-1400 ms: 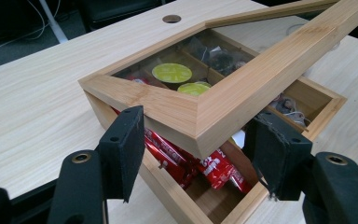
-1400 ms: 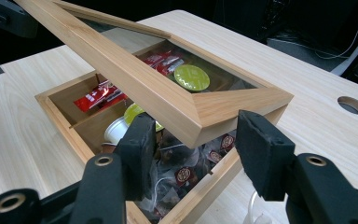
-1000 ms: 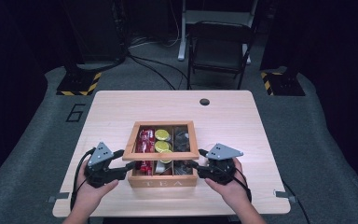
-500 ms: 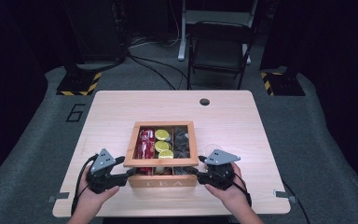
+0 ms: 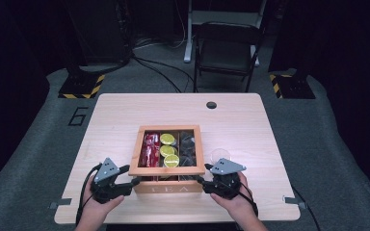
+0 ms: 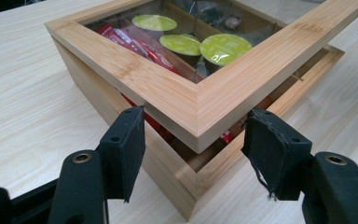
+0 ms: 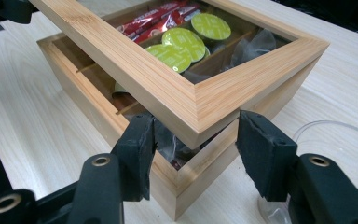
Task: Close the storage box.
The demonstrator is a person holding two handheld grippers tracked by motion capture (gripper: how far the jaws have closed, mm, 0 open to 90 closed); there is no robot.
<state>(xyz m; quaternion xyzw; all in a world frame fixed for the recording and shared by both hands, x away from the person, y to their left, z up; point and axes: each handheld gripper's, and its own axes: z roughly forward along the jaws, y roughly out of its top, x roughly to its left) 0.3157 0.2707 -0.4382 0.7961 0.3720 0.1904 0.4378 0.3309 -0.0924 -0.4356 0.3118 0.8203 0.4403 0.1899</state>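
The left hand (image 5: 92, 211) lies low at the table's (image 5: 125, 110) near edge. Its left gripper (image 5: 136, 181) points at the near left corner of the wooden tea box (image 5: 167, 185), and its jaws hold the corner of the lid (image 6: 200, 100), which is lifted a little. The box sits in the middle near the front. Inside are 3 green pods (image 5: 167, 150), some red packets (image 5: 151, 149) and dark bags (image 5: 189, 147). The right gripper (image 5: 198, 180), in the right hand (image 5: 236, 202), hugs the near right lid corner. Lots of bare table lies all around.
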